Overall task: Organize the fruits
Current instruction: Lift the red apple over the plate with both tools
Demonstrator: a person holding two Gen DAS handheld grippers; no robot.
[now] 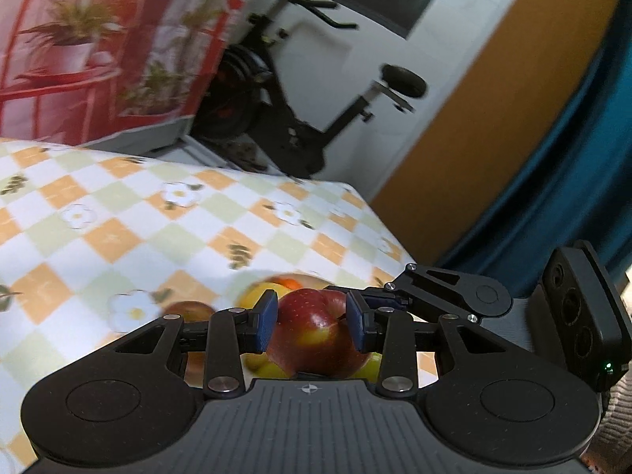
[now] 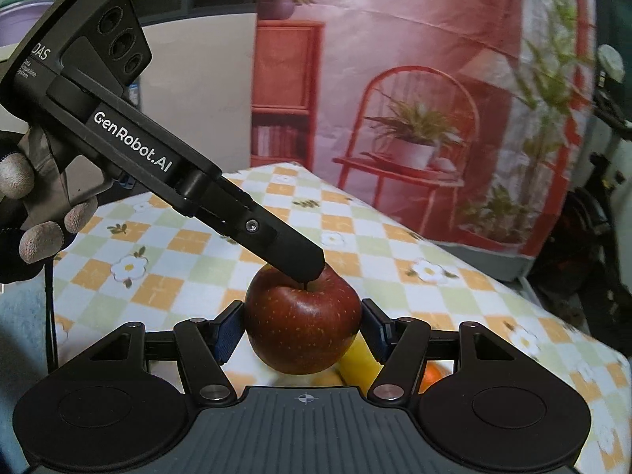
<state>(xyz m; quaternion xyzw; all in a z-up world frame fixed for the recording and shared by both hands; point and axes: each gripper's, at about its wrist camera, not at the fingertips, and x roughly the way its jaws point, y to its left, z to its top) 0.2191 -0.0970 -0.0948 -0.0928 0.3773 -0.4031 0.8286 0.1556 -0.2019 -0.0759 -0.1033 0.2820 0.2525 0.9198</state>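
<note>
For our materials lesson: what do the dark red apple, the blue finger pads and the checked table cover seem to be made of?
Dark red apple: looks like real fruit, waxy skin, pale speckles and a highlight. Blue finger pads: probably rubber or foam, matte. Checked table cover: likely printed vinyl or cloth; smooth, unclear which.

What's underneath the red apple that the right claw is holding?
Below the red apple, a yellow fruit, an orange and another yellowish piece peek out. Whether they sit in a bowl is hidden by the apple and right claw.
</note>
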